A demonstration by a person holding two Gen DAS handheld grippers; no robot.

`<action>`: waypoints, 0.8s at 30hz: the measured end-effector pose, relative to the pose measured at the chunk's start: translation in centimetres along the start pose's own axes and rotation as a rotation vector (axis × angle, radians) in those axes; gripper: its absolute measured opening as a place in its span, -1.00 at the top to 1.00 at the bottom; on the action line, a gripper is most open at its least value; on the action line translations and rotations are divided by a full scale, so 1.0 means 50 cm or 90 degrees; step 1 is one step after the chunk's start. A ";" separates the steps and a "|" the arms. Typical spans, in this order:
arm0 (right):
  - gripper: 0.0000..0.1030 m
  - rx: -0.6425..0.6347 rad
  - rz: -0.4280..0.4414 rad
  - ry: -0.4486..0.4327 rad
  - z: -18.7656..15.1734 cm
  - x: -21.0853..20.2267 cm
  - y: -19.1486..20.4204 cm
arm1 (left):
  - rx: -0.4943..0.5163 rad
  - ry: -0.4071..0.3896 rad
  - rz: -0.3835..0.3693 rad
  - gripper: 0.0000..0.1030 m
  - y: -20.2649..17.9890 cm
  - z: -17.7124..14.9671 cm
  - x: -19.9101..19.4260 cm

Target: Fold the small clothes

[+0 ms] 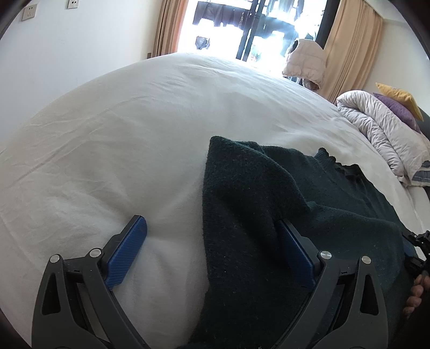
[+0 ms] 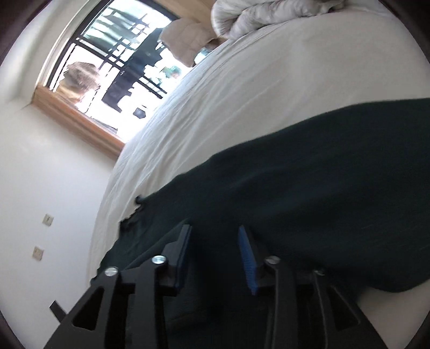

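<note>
Sweater (image 1: 268, 204), dark green and knitted, lies on the white sheet of the bed (image 1: 134, 134), on the right half of the left wrist view, with one part folded over itself and a scalloped edge toward the far side. No brand, label or writing can be read on it, nor on anything else in either view.

The left gripper (image 1: 212, 236) has its blue fingers (image 1: 129, 249) spread wide. One finger rests on bare sheet just beside the sweater's edge; the other sits against the knit, its tip tucked under a fold. Nothing is clamped between them.

The right gripper (image 2: 215, 241) hangs over the sweater (image 2: 309, 188) in a tilted, slightly blurred view. Its fingers (image 2: 247, 260) stand apart with a moderate gap, dark knit showing behind them; whether they touch the fabric cannot be told.

A crumpled pale duvet (image 1: 381, 128) lies at the far right end of the bed, with a purple pillow (image 1: 400, 110) and a yellow pillow (image 1: 400, 96) beside it. Beige curtains (image 1: 349, 48) frame a bright window (image 1: 242, 26). Two wall sockets (image 1: 29, 13) sit on the white wall.
</note>
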State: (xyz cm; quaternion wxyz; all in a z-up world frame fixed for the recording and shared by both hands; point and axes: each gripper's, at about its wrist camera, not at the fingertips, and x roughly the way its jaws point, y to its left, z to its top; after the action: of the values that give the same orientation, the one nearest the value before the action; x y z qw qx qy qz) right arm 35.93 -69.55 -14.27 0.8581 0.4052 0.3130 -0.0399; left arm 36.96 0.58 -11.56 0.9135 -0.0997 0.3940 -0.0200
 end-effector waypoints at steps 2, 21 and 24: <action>-0.11 0.019 -0.010 -0.052 0.030 -0.094 -0.049 | 0.000 0.000 0.000 -0.91 -0.001 0.001 0.002; -0.34 0.437 0.053 -0.253 0.013 -0.464 -0.509 | 0.021 0.037 -0.102 -0.92 -0.118 -0.124 -0.125; -0.22 0.474 0.054 -0.268 0.041 -0.458 -0.532 | 0.063 0.021 -0.070 -0.94 -0.140 -0.167 -0.104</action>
State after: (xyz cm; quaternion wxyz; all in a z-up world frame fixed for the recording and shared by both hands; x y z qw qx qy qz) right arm 10.06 -93.04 -18.11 0.6994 0.6827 0.0783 -0.1966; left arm 27.64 -7.09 -12.06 0.9081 -0.0754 0.4018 -0.0910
